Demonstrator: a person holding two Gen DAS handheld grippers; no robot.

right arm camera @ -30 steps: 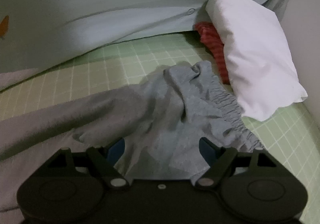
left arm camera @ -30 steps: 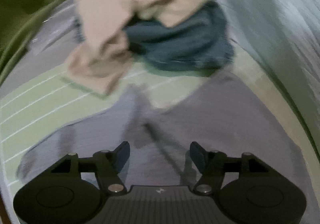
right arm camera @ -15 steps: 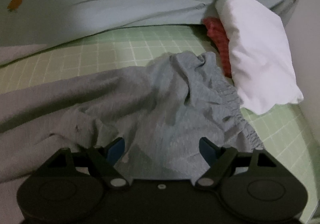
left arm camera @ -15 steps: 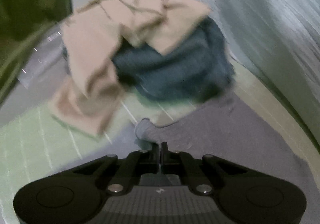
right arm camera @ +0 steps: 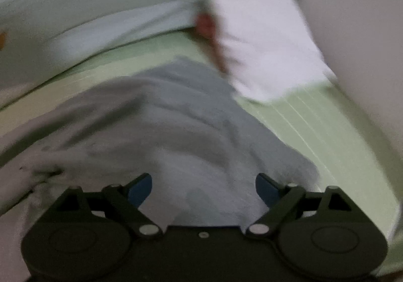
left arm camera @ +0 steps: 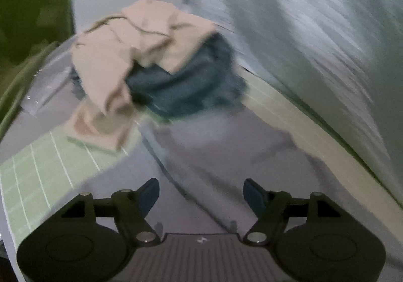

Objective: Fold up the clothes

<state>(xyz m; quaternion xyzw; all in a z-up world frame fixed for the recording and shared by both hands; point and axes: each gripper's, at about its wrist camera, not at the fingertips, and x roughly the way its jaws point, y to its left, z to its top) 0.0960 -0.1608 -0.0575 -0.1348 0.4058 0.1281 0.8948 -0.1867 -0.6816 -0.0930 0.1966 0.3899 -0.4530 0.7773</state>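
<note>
Both tools, left tool (left arm camera: 201, 192) and right tool (right arm camera: 203, 187), have just opened (nothing grasped) above the grey garment (left arm camera: 226, 156).

Clothes pile (left arm camera: 156, 65) blocks ahead; pillow (right arm camera: 262, 37) crowds right.

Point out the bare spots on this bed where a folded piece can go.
Bare green checked sheet lies between the grey garment and the wall, below the white pillow. Another patch lies left of the garment, below the beige and blue clothes pile, which crowds the far end.
</note>
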